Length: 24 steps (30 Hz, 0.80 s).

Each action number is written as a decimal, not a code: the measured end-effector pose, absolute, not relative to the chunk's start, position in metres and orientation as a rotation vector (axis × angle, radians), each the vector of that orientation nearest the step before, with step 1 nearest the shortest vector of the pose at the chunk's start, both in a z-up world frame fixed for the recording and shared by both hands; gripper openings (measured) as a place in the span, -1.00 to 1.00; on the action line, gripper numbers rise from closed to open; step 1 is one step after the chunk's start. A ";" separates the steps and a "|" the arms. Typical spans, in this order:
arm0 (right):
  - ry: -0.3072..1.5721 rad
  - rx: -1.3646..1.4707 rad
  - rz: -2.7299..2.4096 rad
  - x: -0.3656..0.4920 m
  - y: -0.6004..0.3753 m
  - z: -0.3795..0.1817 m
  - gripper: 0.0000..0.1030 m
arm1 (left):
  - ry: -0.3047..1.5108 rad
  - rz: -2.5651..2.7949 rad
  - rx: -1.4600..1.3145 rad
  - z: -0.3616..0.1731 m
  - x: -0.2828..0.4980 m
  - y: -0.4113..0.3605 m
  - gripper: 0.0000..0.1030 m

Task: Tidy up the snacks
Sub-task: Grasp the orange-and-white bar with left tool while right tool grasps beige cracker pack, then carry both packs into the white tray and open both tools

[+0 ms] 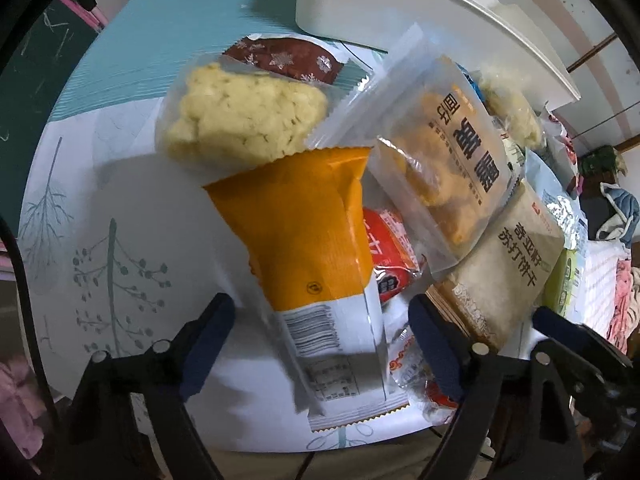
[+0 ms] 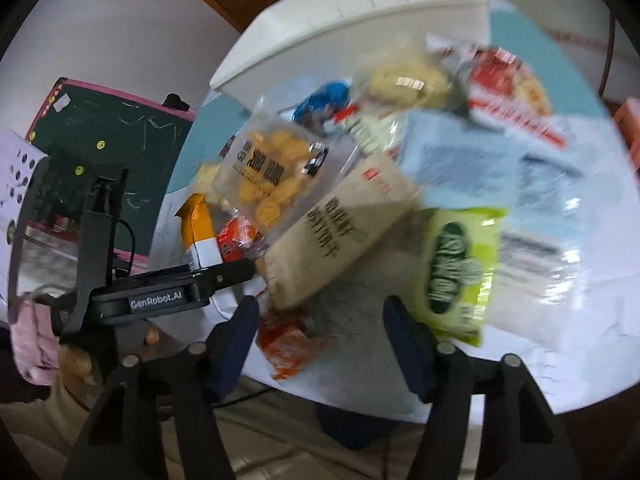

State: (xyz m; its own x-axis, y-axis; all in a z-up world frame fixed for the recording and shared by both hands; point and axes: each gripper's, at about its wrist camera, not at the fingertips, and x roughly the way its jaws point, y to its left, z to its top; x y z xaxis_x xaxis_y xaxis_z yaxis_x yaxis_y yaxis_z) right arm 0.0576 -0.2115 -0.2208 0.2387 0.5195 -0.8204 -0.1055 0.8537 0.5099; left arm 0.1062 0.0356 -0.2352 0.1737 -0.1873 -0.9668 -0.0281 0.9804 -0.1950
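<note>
Snack packets lie heaped on a white tablecloth (image 1: 132,208) printed with trees. My left gripper (image 1: 320,340) points down over an orange-and-white packet (image 1: 316,240); the packet's white end lies between the open fingers, with a gap on each side. My right gripper (image 2: 320,320) is open above a crumpled red-orange wrapper (image 2: 288,340) and the near end of a beige cracker packet (image 2: 340,232); its pads touch neither. A green packet (image 2: 456,272) lies just right of its right finger. The right wrist view is blurred.
A white bin (image 1: 400,0) stands at the back of the table. Around the orange packet lie a clear bag of yellow cake (image 1: 240,116), a clear bag of orange snacks (image 1: 448,160) and a red packet (image 1: 392,248). The table's near edge (image 2: 360,400) runs below both grippers.
</note>
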 end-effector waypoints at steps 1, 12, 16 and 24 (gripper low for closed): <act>1.275 0.415 0.445 0.062 -0.210 -0.226 0.18 | 1.388 -0.111 -0.184 -0.237 0.107 0.037 0.60; 1.255 0.434 0.435 0.083 -0.181 -0.237 -0.49 | 1.359 -0.132 -0.185 -0.225 0.104 0.047 -0.29; 1.140 0.321 0.394 0.075 -0.179 -0.208 -0.74 | 1.286 -0.125 -0.152 -0.205 0.101 0.049 -0.30; 0.990 0.236 0.372 0.057 -0.178 -0.169 -0.75 | 1.100 -0.137 -0.095 -0.143 0.086 0.052 -0.30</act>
